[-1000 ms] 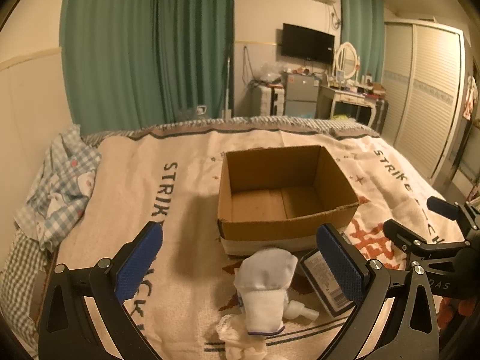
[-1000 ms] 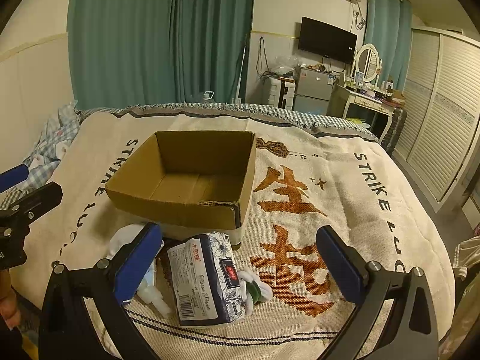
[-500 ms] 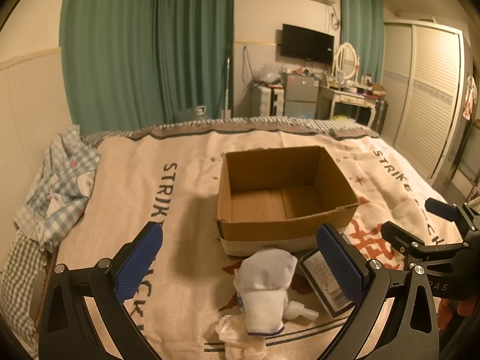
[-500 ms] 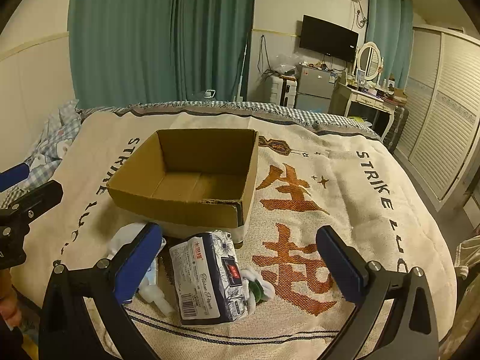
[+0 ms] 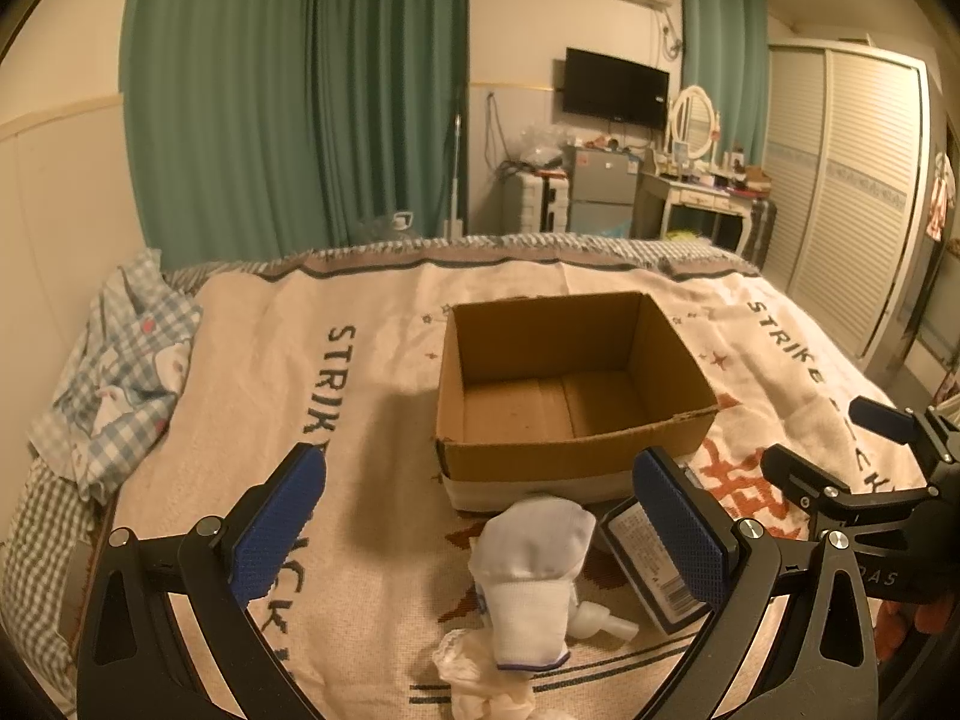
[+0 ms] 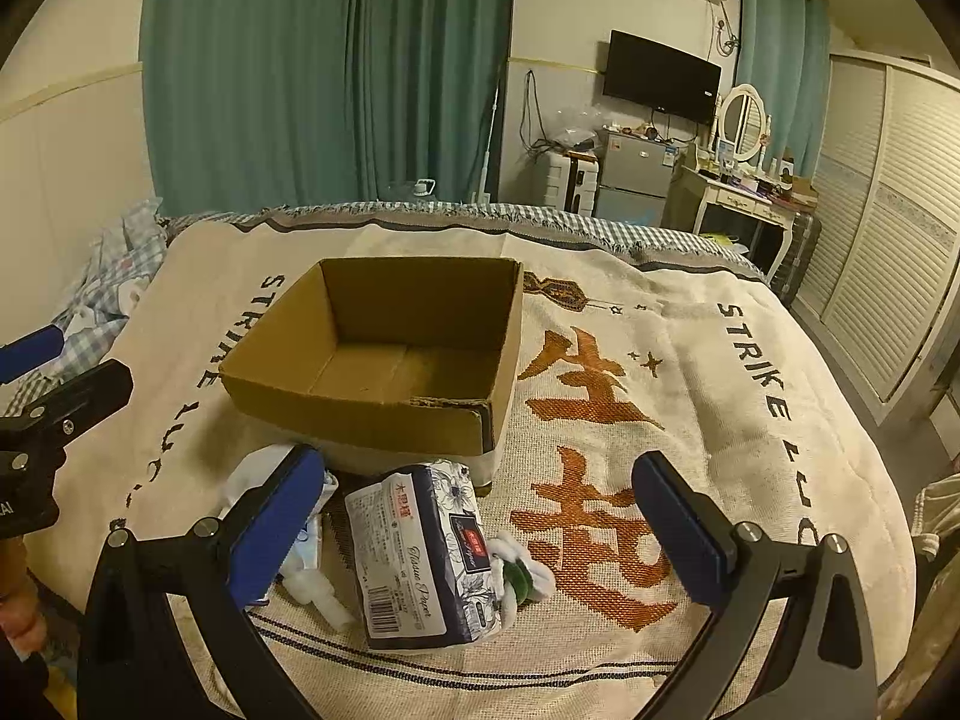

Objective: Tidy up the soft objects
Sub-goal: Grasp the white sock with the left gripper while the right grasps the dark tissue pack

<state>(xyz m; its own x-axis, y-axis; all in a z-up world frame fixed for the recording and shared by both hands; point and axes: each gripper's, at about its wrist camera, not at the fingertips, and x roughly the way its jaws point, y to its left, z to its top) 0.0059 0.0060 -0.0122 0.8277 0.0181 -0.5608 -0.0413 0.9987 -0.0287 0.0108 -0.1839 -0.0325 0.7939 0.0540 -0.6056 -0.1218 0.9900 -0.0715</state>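
An empty open cardboard box [image 5: 576, 396] [image 6: 384, 354] sits on the bed. In front of it lie a white sock [image 5: 531, 582], a tissue pack [image 6: 423, 546] [image 5: 645, 564], a small white and green soft item [image 6: 519, 570] and crumpled white cloth [image 5: 480, 684]. My left gripper [image 5: 480, 528] is open and empty, above the sock. My right gripper [image 6: 480, 516] is open and empty, above the tissue pack. Each gripper shows at the edge of the other's view.
A cream blanket with lettering [image 6: 690, 420] covers the bed. Checked blue bedding [image 5: 114, 372] is bunched at the left edge. Green curtains, a dresser [image 6: 744, 204] and wardrobe doors [image 5: 852, 192] stand beyond the bed.
The right wrist view has shifted slightly closer to the tissue pack. The left gripper has hardly moved. Both stay open.
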